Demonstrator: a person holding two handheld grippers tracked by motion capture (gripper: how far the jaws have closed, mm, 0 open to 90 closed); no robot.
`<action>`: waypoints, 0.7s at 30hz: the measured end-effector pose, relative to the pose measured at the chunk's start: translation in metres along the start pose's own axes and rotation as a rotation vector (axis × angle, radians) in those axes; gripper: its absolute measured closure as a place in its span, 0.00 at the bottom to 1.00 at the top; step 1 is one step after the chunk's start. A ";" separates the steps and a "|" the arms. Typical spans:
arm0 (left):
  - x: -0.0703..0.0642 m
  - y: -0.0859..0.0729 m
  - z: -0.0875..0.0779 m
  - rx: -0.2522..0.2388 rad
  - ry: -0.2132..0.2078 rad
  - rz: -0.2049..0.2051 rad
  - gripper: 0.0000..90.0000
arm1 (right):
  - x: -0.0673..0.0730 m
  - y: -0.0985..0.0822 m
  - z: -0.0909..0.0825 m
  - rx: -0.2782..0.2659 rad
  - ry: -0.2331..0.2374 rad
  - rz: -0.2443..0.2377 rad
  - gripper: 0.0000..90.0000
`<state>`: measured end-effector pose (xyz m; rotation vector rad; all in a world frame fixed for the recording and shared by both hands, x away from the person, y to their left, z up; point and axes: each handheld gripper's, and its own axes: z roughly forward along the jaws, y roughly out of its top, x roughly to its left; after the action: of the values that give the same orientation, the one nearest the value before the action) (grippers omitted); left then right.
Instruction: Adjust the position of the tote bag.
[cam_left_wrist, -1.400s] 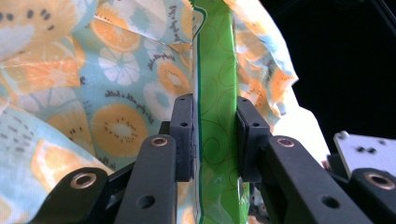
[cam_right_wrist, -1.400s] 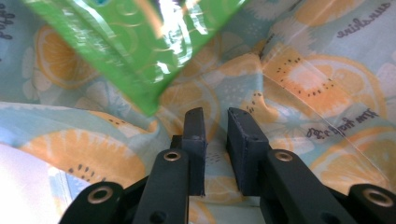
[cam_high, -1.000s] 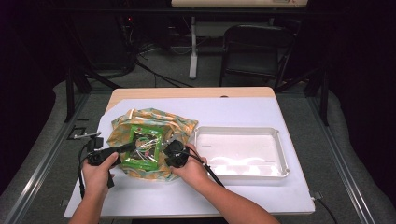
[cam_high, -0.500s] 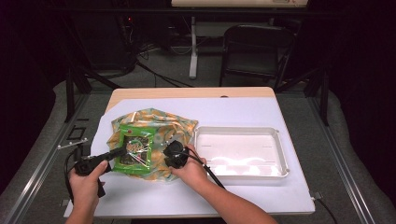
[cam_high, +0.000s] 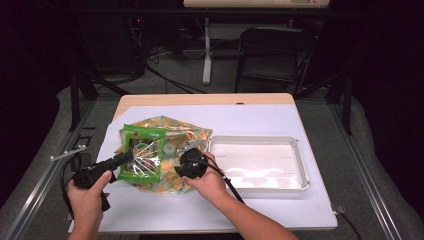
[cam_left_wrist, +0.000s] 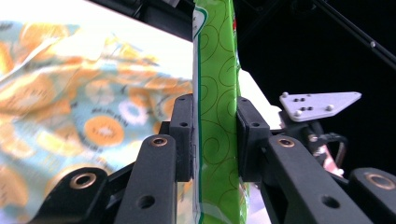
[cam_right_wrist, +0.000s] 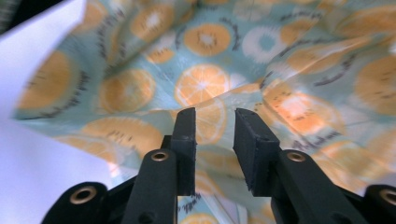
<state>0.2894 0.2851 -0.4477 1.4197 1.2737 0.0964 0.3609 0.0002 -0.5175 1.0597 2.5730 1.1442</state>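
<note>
**Green snack packet clamped in my left gripper, right jaws parted over the bag**

The green plastic snack packet with a clear window (cam_high: 143, 156) is what I have in hand. My left gripper (cam_left_wrist: 215, 135) is clamped on its edge: in the left gripper view both black pads press flat against the green swirl-printed film, which stands upright between them. From the high view the packet is tilted up off the surface, over the left part of the orange-and-teal fruit-print fabric bag (cam_high: 175, 132), near the left edge of the table.

The bag lies crumpled on the white sheet (cam_high: 260, 120) that covers the light wooden table (cam_high: 200, 99), left of centre. My right gripper (cam_right_wrist: 214, 140) has just been opening its jaws; in the right gripper view they stand apart with nothing between them, the pads hovering just over the printed cloth. Whether they touch the fabric I cannot tell. In the high view that gripper (cam_high: 190, 164) sits at the bag's right side, just beside the packet.

To the right of the bag, close to it, rests the white rectangular plastic tray (cam_high: 300, 150), reaching toward the table's right edge. My two hands come in from the near edge, left hand (cam_high: 86, 200) at the near left corner of the sheet.
</note>
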 end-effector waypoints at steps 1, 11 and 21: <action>-0.004 0.002 0.002 -0.005 0.000 0.016 0.81 | -0.001 0.000 -0.005 -0.021 0.006 0.006 0.76; -0.044 0.014 0.043 0.013 0.008 0.131 0.81 | -0.027 -0.015 -0.063 -0.162 -0.007 0.033 0.68; -0.073 0.021 0.080 0.024 -0.025 0.178 0.81 | -0.056 -0.023 -0.097 -0.211 -0.027 0.085 0.63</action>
<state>0.3269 0.1867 -0.4160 1.5486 1.1301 0.1835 0.3533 -0.1048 -0.4738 1.1340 2.3441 1.3752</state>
